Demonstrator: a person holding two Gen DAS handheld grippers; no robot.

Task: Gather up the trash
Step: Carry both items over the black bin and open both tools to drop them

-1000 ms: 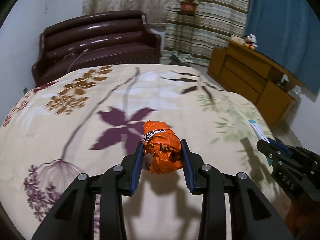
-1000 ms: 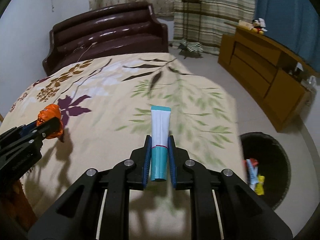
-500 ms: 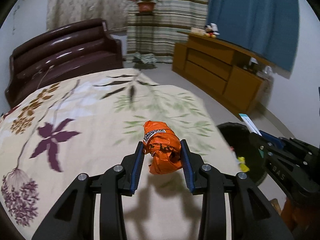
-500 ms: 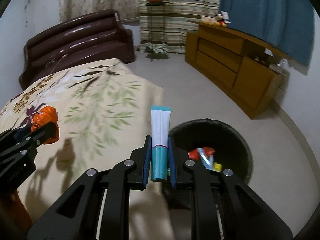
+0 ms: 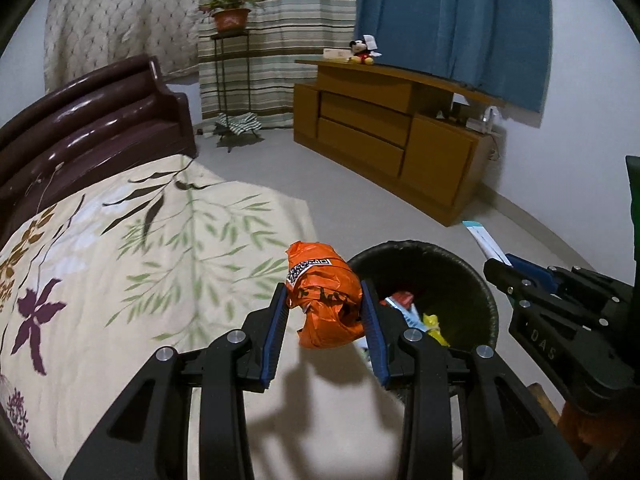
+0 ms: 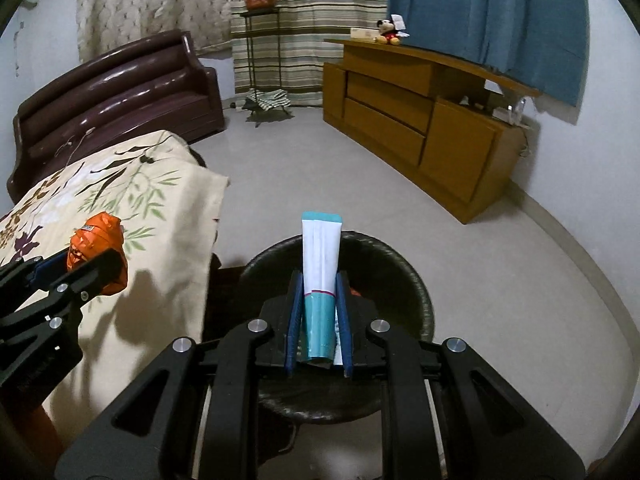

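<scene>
My left gripper (image 5: 324,304) is shut on a crumpled orange wrapper (image 5: 325,300) and holds it over the bed's edge, just left of the black trash bin (image 5: 472,276). My right gripper (image 6: 319,300) is shut on a white and teal tube (image 6: 320,276) and holds it above the bin (image 6: 404,276). The bin holds several wrappers, among them a yellow one (image 5: 434,322). The left gripper with the orange wrapper (image 6: 94,240) shows at the left of the right wrist view. The right gripper with the tube (image 5: 486,242) shows at the right of the left wrist view.
The bed with a floral cover (image 5: 120,264) is on the left. A brown sofa (image 6: 116,92) stands behind it. A wooden cabinet (image 6: 424,120) runs along the right wall. A plant stand (image 6: 260,40) is by the curtains. Grey floor (image 6: 500,280) surrounds the bin.
Both grippers have swung right, away from the bed and toward the bin. The tube now hangs over the bin. The orange wrapper has reached the bed's edge. Both grips are unchanged.
</scene>
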